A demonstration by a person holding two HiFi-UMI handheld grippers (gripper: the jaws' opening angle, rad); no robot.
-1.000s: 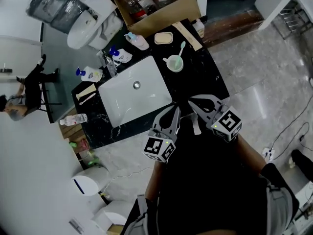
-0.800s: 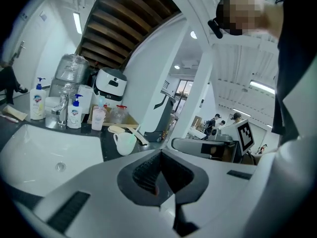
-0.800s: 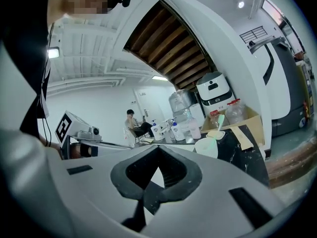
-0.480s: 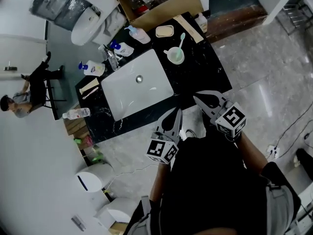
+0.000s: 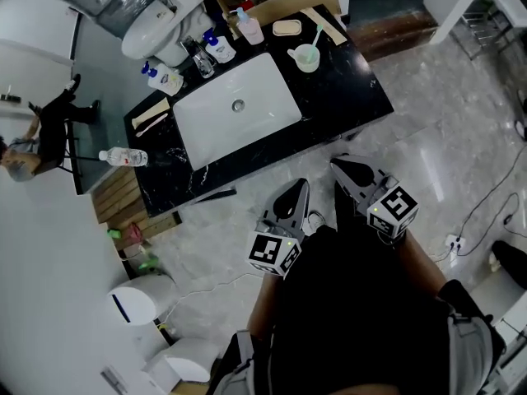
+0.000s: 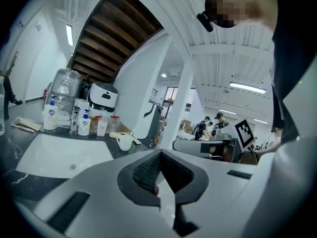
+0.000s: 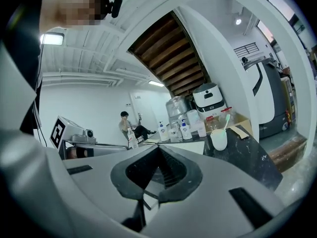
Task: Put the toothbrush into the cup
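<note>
Task looks done: toothbrush (image 5: 315, 36) stands in the cup (image 5: 305, 57), head up and leaning on the rim, near the counter's (image 5: 362, 97) far right corner, right of the sink (image 5: 235, 113) and just beside the soap dish (image 5: 286, 27). The right gripper view shows the same, with the brush handle down in the cup. Left gripper (image 5: 295, 194) and right gripper (image 5: 346, 169) are both held close to the person's body, over the floor, well apart from the counter and the cup. Left jaws are closed together with nothing between them; right jaws likewise, closed and empty. Nothing else on the counter looks like a second brush, though the small items at the left edge are too small to tell. My read is that nothing is left except maybe confirming the cup stays upright; no further grasp needed.
</note>
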